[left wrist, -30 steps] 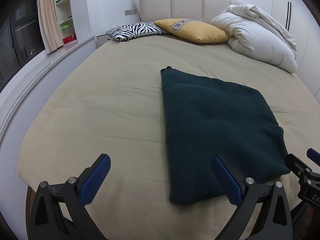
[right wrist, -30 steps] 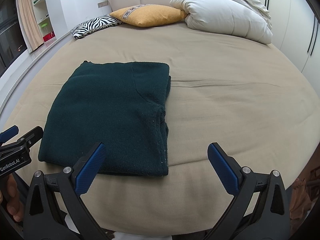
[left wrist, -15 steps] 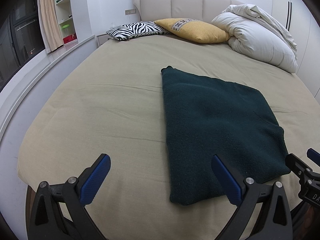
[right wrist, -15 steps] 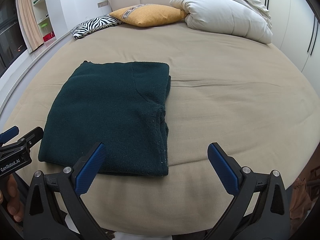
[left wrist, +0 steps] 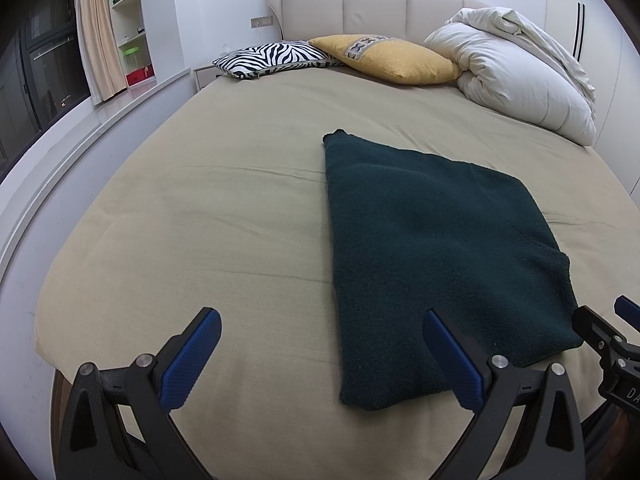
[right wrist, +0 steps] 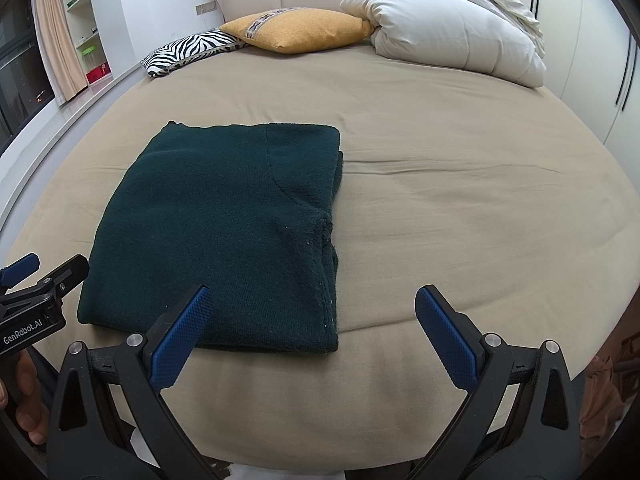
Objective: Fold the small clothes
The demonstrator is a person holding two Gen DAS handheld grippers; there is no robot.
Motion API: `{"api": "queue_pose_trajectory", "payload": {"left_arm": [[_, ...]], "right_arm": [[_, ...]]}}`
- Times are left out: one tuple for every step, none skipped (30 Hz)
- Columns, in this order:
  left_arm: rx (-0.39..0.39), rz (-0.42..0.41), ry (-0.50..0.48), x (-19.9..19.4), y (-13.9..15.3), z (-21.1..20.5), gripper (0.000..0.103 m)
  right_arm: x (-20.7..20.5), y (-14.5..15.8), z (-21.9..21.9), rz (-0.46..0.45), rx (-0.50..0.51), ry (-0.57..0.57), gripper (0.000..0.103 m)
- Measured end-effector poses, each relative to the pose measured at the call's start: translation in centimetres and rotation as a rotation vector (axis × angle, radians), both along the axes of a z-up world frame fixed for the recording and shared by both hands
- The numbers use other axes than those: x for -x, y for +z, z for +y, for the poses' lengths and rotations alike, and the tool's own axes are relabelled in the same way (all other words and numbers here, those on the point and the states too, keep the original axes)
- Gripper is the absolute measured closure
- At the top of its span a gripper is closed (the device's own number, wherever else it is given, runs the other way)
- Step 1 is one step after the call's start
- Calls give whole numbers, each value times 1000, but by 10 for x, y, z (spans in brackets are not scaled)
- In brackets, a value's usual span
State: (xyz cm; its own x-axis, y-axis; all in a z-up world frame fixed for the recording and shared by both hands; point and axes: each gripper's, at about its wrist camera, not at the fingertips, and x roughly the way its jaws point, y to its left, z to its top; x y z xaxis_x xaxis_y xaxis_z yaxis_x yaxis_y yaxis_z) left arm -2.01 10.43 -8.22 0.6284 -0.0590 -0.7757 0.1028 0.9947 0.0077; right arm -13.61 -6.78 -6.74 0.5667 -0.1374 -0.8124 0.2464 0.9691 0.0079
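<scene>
A dark green knit garment (left wrist: 432,248) lies folded into a flat rectangle on the beige bed (left wrist: 224,208), near its front edge. In the right wrist view the same garment (right wrist: 232,232) shows a doubled fold along its right side. My left gripper (left wrist: 320,328) hovers open over the front edge of the bed, its right finger above the garment's near corner. My right gripper (right wrist: 312,308) is open too, held just in front of the garment's near right corner. Neither one touches the cloth. Each gripper's tip shows at the edge of the other's view.
At the headboard lie a zebra-print pillow (left wrist: 272,58), a yellow pillow (left wrist: 392,60) and a bundled white duvet (left wrist: 516,76). A white ledge (left wrist: 80,136) curves along the bed's left side, with shelves and a curtain behind. A hand (right wrist: 24,400) holds the left gripper's handle.
</scene>
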Motion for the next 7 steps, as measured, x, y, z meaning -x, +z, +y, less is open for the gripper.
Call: {"api": "queue_pose_trajectory", "payload": {"left_arm": [[0,1,1,0,0,1,0],[0,1,2,0,-1,1,0],[-1,1,3,0,-1,2,0],[-2,0,4,1,0,3,0],[-3,-1,7,2,-1,4,0],[-3,-1,8,1,1,4,0],[-2,-1,8,2,1,5,0]], "right_arm": [[0,0,0,1,0,0,0],[1,-1,1,1,-1,1,0],[1,-1,1,1,-1,2,0],[1,-1,0,2,-1,1,0],[1,-1,1,2,-1,1,0],[1,-1,0,3,-2,1,0],[1,-1,0,2,-2,1,0]]}}
